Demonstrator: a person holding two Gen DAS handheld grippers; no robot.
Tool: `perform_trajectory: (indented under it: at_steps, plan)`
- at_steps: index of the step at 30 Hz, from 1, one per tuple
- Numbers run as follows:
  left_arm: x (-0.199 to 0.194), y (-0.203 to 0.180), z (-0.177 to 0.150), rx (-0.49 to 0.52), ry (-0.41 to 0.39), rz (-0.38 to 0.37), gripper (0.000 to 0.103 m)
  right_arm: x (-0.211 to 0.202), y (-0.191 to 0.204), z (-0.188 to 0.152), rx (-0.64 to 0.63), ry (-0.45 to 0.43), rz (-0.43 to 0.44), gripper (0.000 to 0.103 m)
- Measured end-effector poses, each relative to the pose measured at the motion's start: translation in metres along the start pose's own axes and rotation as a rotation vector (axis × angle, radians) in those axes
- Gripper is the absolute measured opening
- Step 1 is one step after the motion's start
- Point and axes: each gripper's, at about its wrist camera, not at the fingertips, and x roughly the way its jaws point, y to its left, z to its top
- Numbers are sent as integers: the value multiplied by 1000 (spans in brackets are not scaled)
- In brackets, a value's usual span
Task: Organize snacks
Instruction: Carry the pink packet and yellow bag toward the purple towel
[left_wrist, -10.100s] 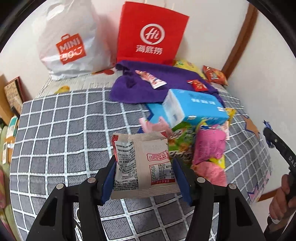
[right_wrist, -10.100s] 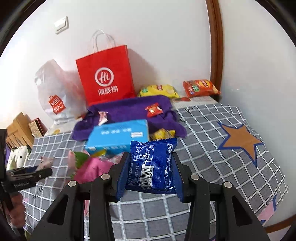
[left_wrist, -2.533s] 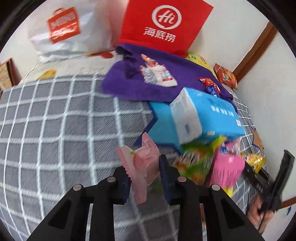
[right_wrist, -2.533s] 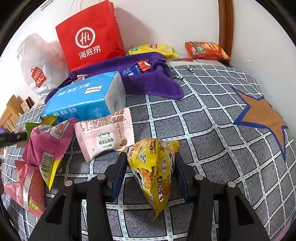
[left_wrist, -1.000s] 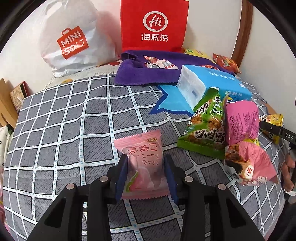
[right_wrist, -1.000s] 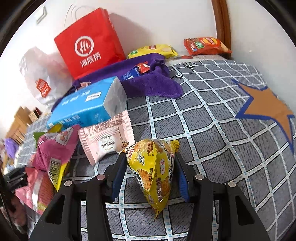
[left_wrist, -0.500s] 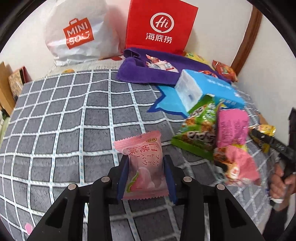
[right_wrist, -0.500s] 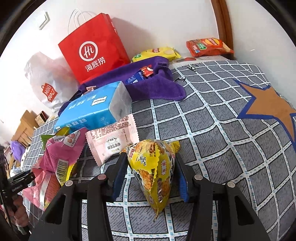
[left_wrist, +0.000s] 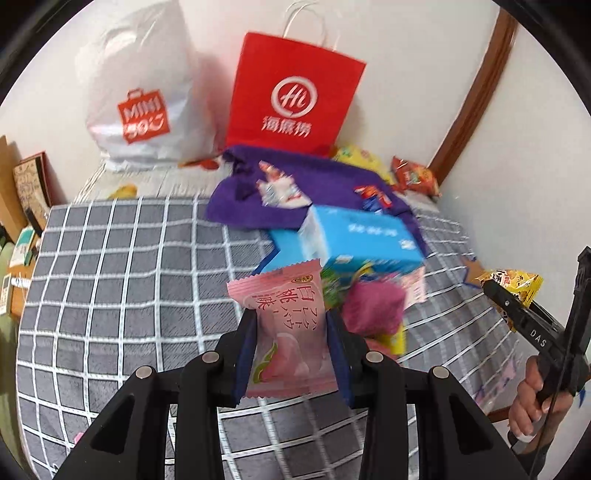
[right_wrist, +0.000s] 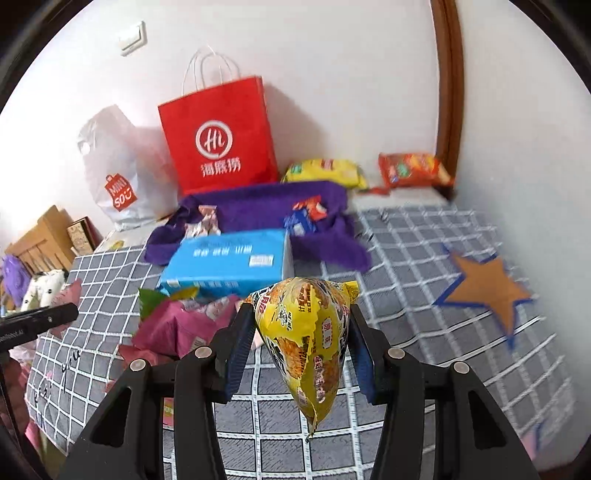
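My left gripper (left_wrist: 291, 332) is shut on a pink peach snack packet (left_wrist: 290, 325), held in the air above the grey checked bedcover (left_wrist: 110, 266). My right gripper (right_wrist: 301, 332) is shut on a yellow snack bag (right_wrist: 308, 332) that hangs point-down between its blue pads. That same yellow snack bag (left_wrist: 511, 286) and the right gripper's black frame show at the right edge of the left wrist view, with a person's hand below. A purple cloth (right_wrist: 258, 212) at the back carries several small packets. A heap of pink and green snack bags (right_wrist: 177, 325) lies by a blue tissue pack (right_wrist: 229, 262).
A red paper bag (right_wrist: 218, 136) and a white plastic bag (right_wrist: 118, 173) stand against the back wall. Yellow (right_wrist: 325, 171) and orange chip bags (right_wrist: 410, 170) lie in the far right corner. A star patch (right_wrist: 487, 291) marks the cover on the right. Boxes (left_wrist: 29, 181) sit off the bed's left edge.
Both grippers have risen with their packets, so the bedcover and snack heap look farther below. The bags at the back wall now show in full. Both grips are unchanged.
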Motion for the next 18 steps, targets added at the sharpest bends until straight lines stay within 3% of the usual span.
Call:
perform_trajectory:
  at_steps: [7, 18]
  plan:
    - [-19, -18, 37, -1, -39, -53, 35, -30, 6, 33, 8, -48, -18, 49]
    - [-9, -32, 92, -10, -72, -86, 35, -28, 26, 104, -26, -84, 9, 49]
